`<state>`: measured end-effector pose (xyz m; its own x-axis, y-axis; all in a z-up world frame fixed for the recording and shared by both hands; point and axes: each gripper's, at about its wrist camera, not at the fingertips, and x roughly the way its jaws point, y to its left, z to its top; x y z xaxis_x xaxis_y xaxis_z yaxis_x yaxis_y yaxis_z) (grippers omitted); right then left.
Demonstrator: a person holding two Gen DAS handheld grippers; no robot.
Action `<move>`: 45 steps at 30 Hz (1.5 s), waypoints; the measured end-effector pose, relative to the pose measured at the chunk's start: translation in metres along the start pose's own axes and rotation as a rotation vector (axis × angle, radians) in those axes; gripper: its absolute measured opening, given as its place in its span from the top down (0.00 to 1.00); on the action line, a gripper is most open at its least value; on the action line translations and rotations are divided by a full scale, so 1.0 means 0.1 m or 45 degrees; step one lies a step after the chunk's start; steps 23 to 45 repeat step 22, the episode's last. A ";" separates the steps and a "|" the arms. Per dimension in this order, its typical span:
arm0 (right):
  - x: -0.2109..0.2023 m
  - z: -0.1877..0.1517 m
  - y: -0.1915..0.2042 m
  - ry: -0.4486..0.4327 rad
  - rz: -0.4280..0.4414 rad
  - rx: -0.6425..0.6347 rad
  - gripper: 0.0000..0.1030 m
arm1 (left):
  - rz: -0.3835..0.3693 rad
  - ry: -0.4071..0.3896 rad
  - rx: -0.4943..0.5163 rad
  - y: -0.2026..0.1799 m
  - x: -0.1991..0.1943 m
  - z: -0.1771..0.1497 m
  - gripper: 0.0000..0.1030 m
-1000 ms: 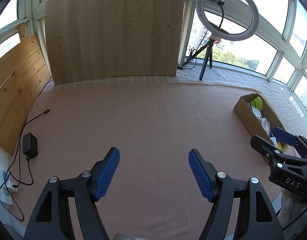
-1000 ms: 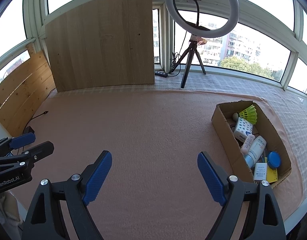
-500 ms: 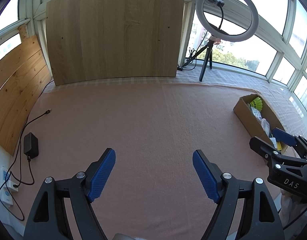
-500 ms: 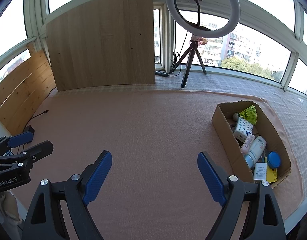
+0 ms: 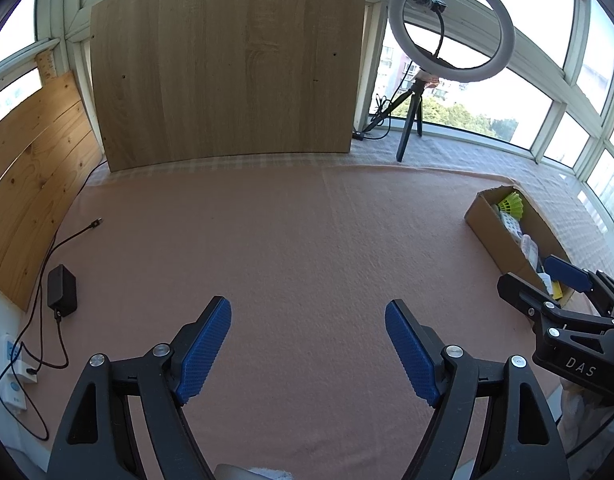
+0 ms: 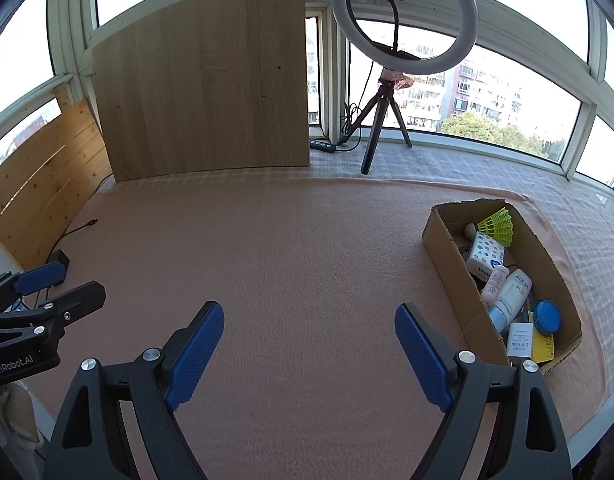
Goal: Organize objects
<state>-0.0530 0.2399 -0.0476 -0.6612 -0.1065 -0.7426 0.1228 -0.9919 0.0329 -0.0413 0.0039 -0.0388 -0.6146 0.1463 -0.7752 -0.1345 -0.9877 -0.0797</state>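
A brown cardboard box (image 6: 447, 240) lies on the pink cloth at the right; it also shows in the left wrist view (image 5: 487, 224). In it are a yellow shuttlecock (image 6: 497, 226), a white dotted packet (image 6: 485, 256), a white bottle (image 6: 511, 292), a blue lid (image 6: 546, 316) and a white card (image 6: 519, 338). My left gripper (image 5: 307, 332) is open and empty above the cloth, left of the box. My right gripper (image 6: 307, 336) is open and empty, the box just right of it.
A wooden board (image 5: 227, 64) leans at the back. A ring light on a tripod (image 6: 403, 20) stands at the back right. A black adapter (image 5: 62, 290) with cable and a wall socket (image 5: 13, 376) lie at the left. Pine planks (image 5: 31, 160) line the left side.
My left gripper's jaws have opened wider. The right gripper and the box have barely moved.
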 end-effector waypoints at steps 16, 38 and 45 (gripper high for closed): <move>-0.01 -0.03 -0.02 0.003 -0.002 0.000 0.18 | 0.012 -0.007 -0.009 0.00 0.02 -0.02 0.19; 0.04 -0.04 -0.03 0.017 -0.005 0.000 0.18 | 0.010 0.008 -0.015 0.04 0.09 -0.05 0.17; 0.04 -0.04 -0.03 0.017 -0.005 0.000 0.18 | 0.010 0.008 -0.015 0.04 0.09 -0.05 0.17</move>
